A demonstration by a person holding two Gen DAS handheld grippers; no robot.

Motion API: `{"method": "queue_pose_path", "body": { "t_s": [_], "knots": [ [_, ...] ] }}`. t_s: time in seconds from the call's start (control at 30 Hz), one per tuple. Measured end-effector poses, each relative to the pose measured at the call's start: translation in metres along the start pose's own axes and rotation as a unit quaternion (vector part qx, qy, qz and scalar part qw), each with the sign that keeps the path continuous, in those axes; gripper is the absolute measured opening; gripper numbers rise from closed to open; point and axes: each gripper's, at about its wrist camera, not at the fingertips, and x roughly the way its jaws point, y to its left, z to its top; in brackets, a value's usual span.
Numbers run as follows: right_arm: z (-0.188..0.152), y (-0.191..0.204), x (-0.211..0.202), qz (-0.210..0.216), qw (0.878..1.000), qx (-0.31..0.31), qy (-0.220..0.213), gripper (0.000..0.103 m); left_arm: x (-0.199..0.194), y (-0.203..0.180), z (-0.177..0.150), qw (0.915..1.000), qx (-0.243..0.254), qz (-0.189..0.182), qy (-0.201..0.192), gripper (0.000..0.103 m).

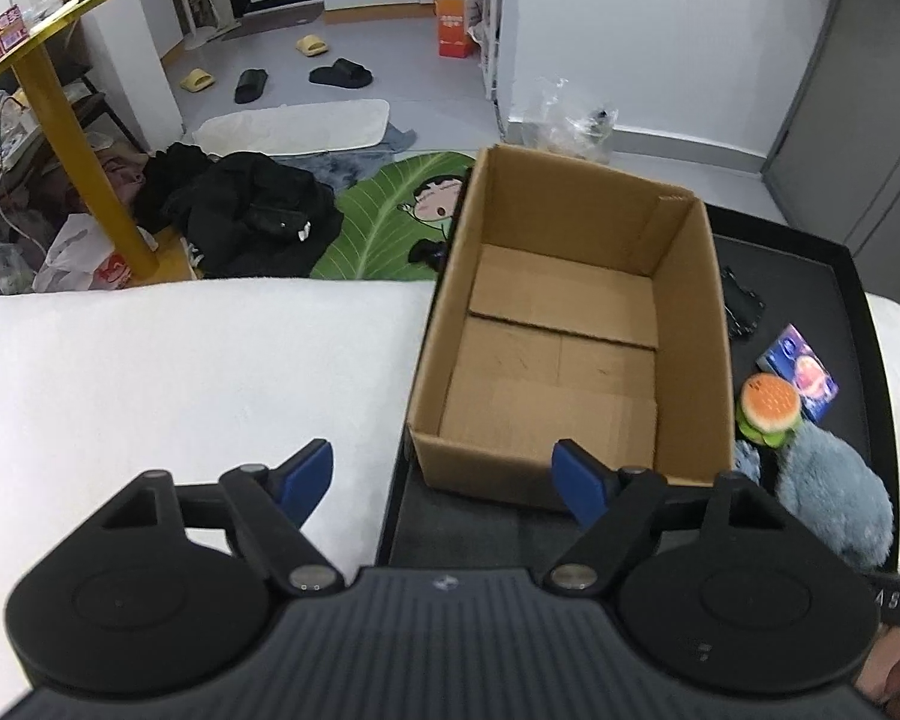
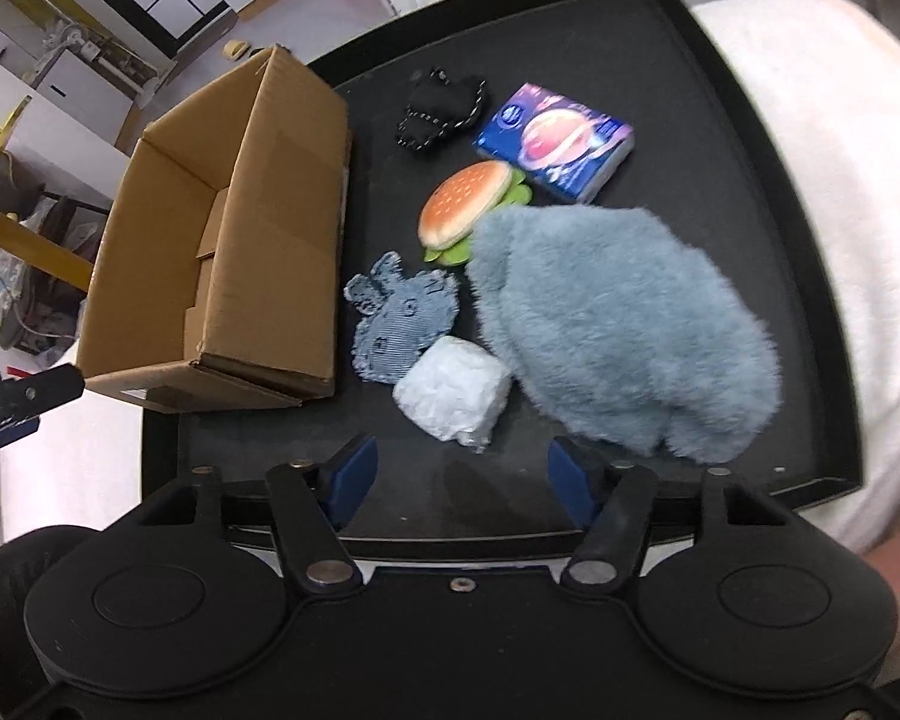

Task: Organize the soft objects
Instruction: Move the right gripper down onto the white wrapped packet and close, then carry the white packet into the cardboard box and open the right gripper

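An open, empty cardboard box stands on the left part of a black tray. To its right on the tray lie a fluffy blue-grey plush, a burger toy, a denim patch toy, a white wrapped wad, a black knitted piece and a purple tissue pack. My left gripper is open and empty before the box's near wall. My right gripper is open and empty, just short of the white wad.
The tray rests on a white padded surface. Beyond its far edge the floor holds black clothes, a green leaf mat, slippers and a yellow-legged table.
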Motion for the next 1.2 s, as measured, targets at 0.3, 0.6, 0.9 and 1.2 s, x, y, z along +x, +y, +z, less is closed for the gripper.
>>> {"method": "queue_pose_path", "body": {
  "t_s": [0.3,0.6,0.9,1.2],
  "knots": [
    [0.010,0.003,0.023,0.011,1.000,0.018,0.005,0.056,0.028,0.004,0.011,0.9994,-0.023,-0.005,0.024,0.061],
    [0.012,0.015,0.040,-0.008,1.000,0.005,-0.004,0.050,0.042,0.006,0.014,0.9984,-0.031,-0.025,0.039,0.041],
    [0.006,0.011,0.036,-0.012,1.000,-0.003,-0.019,0.046,0.036,0.005,0.013,0.9989,-0.017,-0.007,0.042,0.008],
    [0.001,0.011,0.017,-0.007,0.999,-0.003,-0.038,0.046,0.022,0.003,-0.004,0.9988,-0.001,-0.017,0.047,0.006]
  ]
}}
